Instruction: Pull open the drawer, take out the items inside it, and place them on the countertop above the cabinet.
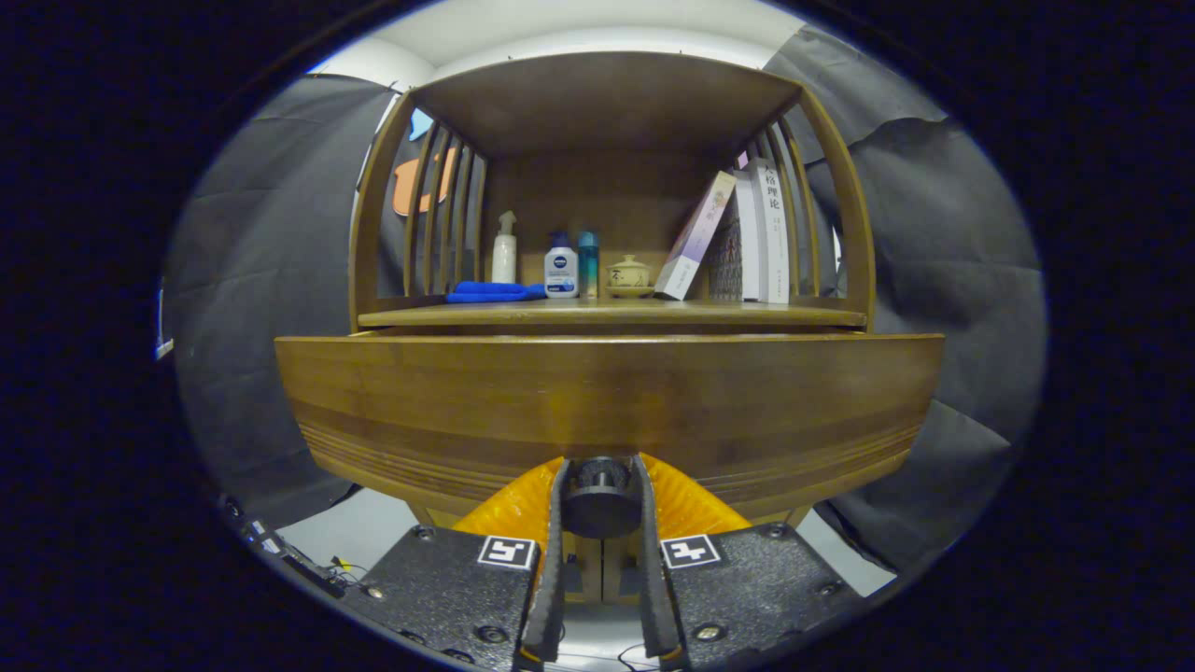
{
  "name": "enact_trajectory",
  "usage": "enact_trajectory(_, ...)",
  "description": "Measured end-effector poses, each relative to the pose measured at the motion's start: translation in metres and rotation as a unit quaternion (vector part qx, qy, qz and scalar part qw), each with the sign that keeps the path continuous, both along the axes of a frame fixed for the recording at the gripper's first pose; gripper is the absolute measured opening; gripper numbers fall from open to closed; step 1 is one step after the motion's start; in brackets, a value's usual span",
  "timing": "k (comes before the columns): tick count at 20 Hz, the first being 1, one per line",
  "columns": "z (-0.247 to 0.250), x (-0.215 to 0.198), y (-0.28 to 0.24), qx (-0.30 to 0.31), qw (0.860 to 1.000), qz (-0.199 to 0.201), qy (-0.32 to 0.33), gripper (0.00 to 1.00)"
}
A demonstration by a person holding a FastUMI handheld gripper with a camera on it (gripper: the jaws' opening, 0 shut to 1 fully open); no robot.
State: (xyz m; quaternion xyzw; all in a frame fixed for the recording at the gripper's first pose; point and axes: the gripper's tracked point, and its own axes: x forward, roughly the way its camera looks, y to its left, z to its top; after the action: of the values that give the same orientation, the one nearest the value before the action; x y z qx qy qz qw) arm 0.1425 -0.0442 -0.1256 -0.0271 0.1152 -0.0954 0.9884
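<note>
With the drawer knob (600,500) sitting between the fingers, the gripper (600,560) is clenched on it: both pads press its sides. The knob sits low and centred on the drawer front (607,411), which already looks proud of the cabinet (its top edge hides whatever lies inside, so contents can't be told).

Step in hand, as I judge it: the pull. Do it well by drawing straight back along the finger axis, level, no twist; a round knob will slip out if the grip tilts or loosens. Keep the pull steady so the drawer doesn't rack sideways.

Above the drawer front is the countertop (611,315), the drop zone. On it, left to right: blue cloth (490,292), white pump bottle (504,249), white bottle with blue cap (560,268), teal bottle (588,264), small lidded cup (628,274), books (747,238) leaning at the right. Free space is along the front lip.

Writing: Chinese characters on one book spine, and a round blue logo on the white bottle; too small to read reliably.
</note>
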Motion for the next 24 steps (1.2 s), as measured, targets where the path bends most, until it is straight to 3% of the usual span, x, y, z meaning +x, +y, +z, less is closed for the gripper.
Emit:
enact_trajectory(9, -0.009, -0.064, 0.018, 0.007, 0.999, 0.033, 0.013, 0.36)
enact_trajectory(24, -0.01, -0.117, 0.028, -0.004, 0.997, 0.068, 0.026, 0.36)
